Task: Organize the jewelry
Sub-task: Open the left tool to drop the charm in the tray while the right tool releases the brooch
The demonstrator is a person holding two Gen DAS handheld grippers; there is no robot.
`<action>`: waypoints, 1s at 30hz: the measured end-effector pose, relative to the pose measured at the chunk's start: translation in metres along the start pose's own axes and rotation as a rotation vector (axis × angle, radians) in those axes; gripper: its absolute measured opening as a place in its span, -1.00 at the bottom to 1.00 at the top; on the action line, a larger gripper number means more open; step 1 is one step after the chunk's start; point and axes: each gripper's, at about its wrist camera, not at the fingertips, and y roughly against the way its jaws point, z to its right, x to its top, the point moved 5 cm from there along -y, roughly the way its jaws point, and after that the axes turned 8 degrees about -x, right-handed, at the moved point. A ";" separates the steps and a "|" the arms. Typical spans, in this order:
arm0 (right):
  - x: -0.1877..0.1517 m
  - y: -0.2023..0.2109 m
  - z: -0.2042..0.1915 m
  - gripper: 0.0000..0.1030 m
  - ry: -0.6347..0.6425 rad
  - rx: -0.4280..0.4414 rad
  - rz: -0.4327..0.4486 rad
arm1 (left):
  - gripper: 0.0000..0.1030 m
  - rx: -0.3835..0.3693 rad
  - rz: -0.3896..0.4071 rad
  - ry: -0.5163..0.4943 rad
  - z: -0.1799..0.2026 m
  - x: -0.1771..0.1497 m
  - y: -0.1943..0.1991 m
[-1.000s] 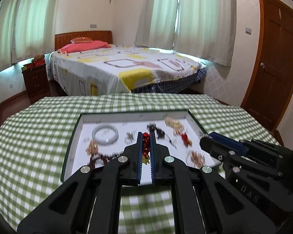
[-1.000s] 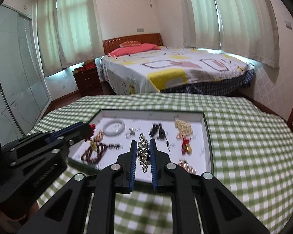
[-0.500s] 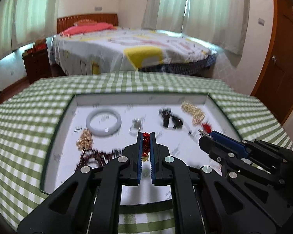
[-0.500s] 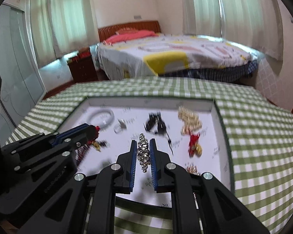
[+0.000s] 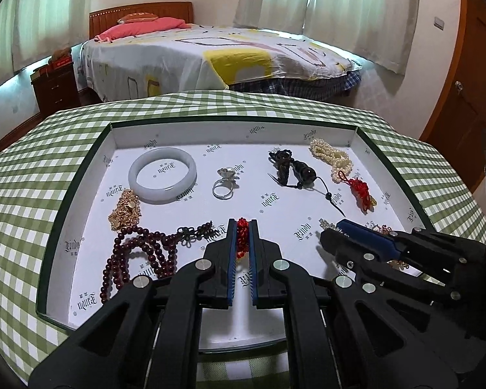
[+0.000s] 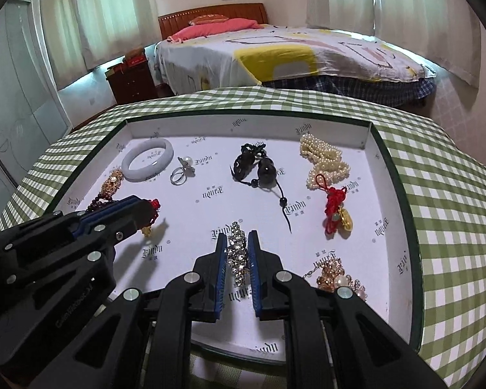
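Observation:
A white-lined tray (image 5: 81, 175) with a dark green rim sits on the checked table. My left gripper (image 5: 242, 227) is shut on a red knotted charm (image 5: 241, 236) low over the tray's front middle; it also shows in the right wrist view (image 6: 152, 209). My right gripper (image 6: 237, 240) is shut on a rhinestone piece (image 6: 238, 256) just above the tray floor, right of the left gripper (image 6: 145, 207). In the tray lie a jade bangle (image 5: 162, 175), a ring (image 5: 224, 185), dark red beads (image 5: 136, 256), a gold chain (image 5: 124, 209), a black bead pendant (image 5: 291, 170), pearls (image 5: 332, 159) and a red tassel charm (image 5: 361, 191).
A gold and pearl piece (image 6: 337, 275) lies at the tray's front right. The green checked tablecloth (image 6: 453, 210) runs around the tray to the table's edges. Beyond stand a bed (image 5: 210, 52), a nightstand (image 5: 55, 87) and a wooden door (image 5: 469, 74).
Both grippers have moved forward and down over the tray, still holding their pieces. The tray now looks larger and closer in both views.

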 end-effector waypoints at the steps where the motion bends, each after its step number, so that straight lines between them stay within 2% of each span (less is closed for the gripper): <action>1: 0.000 -0.001 0.001 -0.73 -0.003 0.002 -0.007 | -0.85 -0.002 -0.001 -0.001 0.000 0.000 0.000; 5: -0.001 -0.002 0.002 -0.70 -0.009 0.001 -0.011 | -0.83 -0.010 -0.005 -0.004 0.002 0.002 -0.002; 7: -0.001 -0.002 0.002 -0.63 -0.009 0.001 -0.011 | -0.81 -0.017 -0.005 -0.002 0.001 0.001 -0.002; 9: -0.001 -0.002 0.002 -0.53 -0.009 -0.001 -0.009 | -0.70 -0.017 -0.009 0.000 0.001 0.001 -0.002; 12: -0.002 -0.001 0.002 -0.53 -0.012 -0.002 -0.009 | -0.64 -0.023 -0.032 0.014 -0.001 -0.001 -0.006; 20: -0.004 0.004 0.006 -0.52 -0.024 -0.008 0.003 | -0.45 -0.025 -0.019 0.010 -0.001 -0.001 -0.002; 27: -0.004 0.009 0.009 -0.41 -0.034 -0.015 0.016 | -0.35 -0.020 -0.008 0.019 -0.002 -0.001 0.002; 30: -0.003 0.011 0.011 -0.38 -0.042 -0.019 0.023 | -0.20 -0.004 0.009 0.017 -0.002 0.000 0.006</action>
